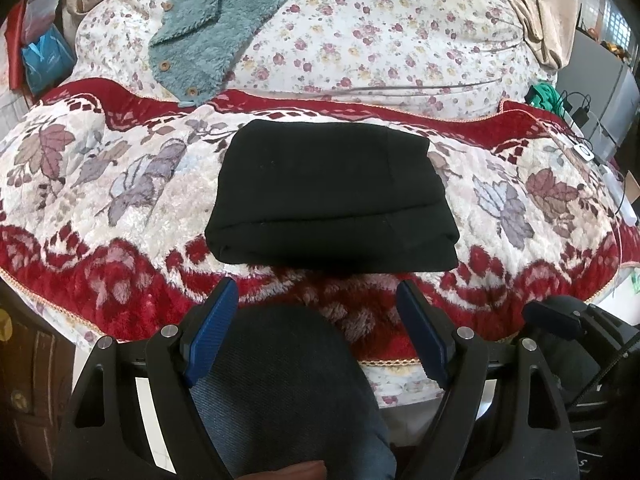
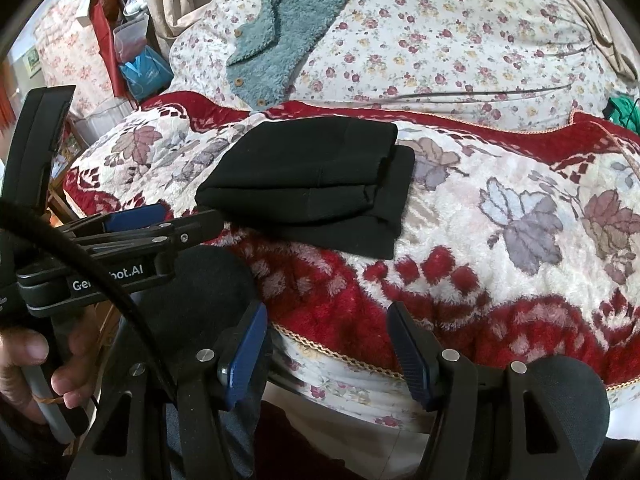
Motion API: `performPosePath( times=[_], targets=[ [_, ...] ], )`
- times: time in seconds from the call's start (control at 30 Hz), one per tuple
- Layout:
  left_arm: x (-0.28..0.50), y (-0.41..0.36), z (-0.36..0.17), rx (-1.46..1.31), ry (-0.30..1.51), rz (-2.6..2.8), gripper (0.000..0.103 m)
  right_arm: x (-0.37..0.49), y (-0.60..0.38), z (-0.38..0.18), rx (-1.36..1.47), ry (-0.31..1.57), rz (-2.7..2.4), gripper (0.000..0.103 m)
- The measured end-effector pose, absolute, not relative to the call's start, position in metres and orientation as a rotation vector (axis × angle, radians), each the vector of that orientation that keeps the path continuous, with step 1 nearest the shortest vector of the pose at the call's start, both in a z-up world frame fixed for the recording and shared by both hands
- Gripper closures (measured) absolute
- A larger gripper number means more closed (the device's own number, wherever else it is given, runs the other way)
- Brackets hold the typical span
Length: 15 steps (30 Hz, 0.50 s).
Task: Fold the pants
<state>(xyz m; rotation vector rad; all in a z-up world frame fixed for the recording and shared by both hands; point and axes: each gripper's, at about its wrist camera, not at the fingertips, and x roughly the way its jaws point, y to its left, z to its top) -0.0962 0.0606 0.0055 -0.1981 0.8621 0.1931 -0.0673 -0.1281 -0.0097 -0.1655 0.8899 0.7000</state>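
The black pants (image 1: 332, 196) lie folded into a compact rectangle on the red and cream floral blanket (image 1: 120, 208). They also show in the right wrist view (image 2: 312, 188), with layered edges at their right side. My left gripper (image 1: 318, 292) is open and empty, held back from the pants' near edge, above the person's knee. My right gripper (image 2: 328, 316) is open and empty, near the bed's front edge, right of and below the pants. The left gripper's body (image 2: 132, 232) shows side-on in the right wrist view.
A teal fleece garment (image 1: 204, 28) with buttons lies on the flowered bedsheet (image 1: 380, 40) behind the blanket. Bags (image 1: 44, 52) hang at the far left. Cables and chargers (image 1: 580, 112) sit at the right. The bed's front edge (image 2: 340, 356) is just ahead of my right gripper.
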Motion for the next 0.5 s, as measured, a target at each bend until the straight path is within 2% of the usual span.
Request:
performPosePath(
  times=[0.5],
  targets=[
    [-0.094,0.0622,0.0052,-0.181,0.876,0.199,0.022,-0.0673,-0.1275,-0.0095,-0.163,0.888,0.702,0.042]
  ],
)
